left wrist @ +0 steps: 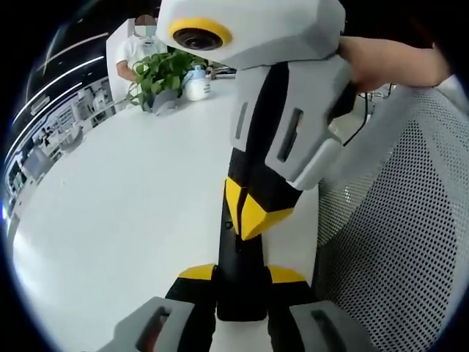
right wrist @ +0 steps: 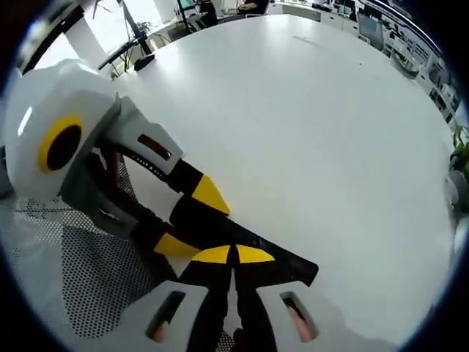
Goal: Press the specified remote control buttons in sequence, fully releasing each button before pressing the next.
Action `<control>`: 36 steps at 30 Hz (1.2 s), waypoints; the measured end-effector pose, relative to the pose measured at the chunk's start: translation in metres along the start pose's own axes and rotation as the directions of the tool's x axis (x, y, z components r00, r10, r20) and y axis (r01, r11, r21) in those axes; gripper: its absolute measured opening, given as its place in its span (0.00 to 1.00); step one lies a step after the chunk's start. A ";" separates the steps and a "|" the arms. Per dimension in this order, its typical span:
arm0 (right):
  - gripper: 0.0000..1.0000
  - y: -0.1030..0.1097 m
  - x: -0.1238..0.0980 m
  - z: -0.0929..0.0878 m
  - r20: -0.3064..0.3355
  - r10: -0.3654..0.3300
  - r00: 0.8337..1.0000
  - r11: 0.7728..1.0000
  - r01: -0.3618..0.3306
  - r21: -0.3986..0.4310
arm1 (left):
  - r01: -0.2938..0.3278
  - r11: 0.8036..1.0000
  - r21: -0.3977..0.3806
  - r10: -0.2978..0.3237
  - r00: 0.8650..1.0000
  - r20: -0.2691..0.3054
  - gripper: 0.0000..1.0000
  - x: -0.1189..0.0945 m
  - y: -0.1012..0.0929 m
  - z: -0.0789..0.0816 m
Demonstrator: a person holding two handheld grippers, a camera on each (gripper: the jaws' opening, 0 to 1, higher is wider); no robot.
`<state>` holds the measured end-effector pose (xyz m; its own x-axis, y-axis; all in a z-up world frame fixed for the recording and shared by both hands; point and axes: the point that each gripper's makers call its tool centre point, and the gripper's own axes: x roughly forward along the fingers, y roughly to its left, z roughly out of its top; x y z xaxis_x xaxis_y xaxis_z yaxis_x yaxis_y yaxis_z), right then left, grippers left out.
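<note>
The black remote control [left wrist: 240, 282] is lying on the white surface [left wrist: 117, 213], near its edge, beside a grey mesh chair [left wrist: 396, 242]. The left hand-held gripper [left wrist: 242, 282] is squeezing the remote's near end between its two yellow-tipped jaws. The right hand-held gripper [left wrist: 245, 216] is reaching in from above, and its yellow tips are sitting together and touching the top of the remote [right wrist: 242, 253]. Far off, a green plant [left wrist: 163, 73] and a white bottle [left wrist: 196, 82] are standing on the surface.
</note>
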<state>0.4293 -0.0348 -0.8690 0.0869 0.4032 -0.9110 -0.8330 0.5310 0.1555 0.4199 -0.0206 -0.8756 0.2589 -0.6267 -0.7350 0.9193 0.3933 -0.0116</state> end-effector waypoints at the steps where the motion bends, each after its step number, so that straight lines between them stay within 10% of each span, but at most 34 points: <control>1: 0.00 0.000 0.000 0.000 -0.001 -0.001 1.000 1.000 0.001 0.001 | 0.000 1.000 -0.001 0.000 1.000 0.000 0.25 0.000 0.000 0.000; 13: 0.00 -0.002 -0.001 0.000 0.012 0.054 0.998 0.981 -0.055 0.184 | -0.004 1.000 -0.005 0.004 1.000 0.002 0.25 0.000 0.000 0.000; 26: 0.00 -0.001 -0.002 0.000 0.004 0.021 1.000 0.992 -0.022 0.123 | -0.003 1.000 -0.003 0.003 1.000 0.004 0.25 0.000 0.000 0.000; 36: 0.00 -0.001 0.001 0.003 -0.059 -0.087 0.994 0.993 0.082 -0.083 | -0.004 1.000 -0.006 0.004 1.000 0.000 0.25 0.000 0.000 0.000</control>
<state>0.4320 -0.0326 -0.8687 0.1269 0.3110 -0.9419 -0.8657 0.4983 0.0479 0.4205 -0.0207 -0.8758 0.2625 -0.6255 -0.7347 0.9167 0.3994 -0.0126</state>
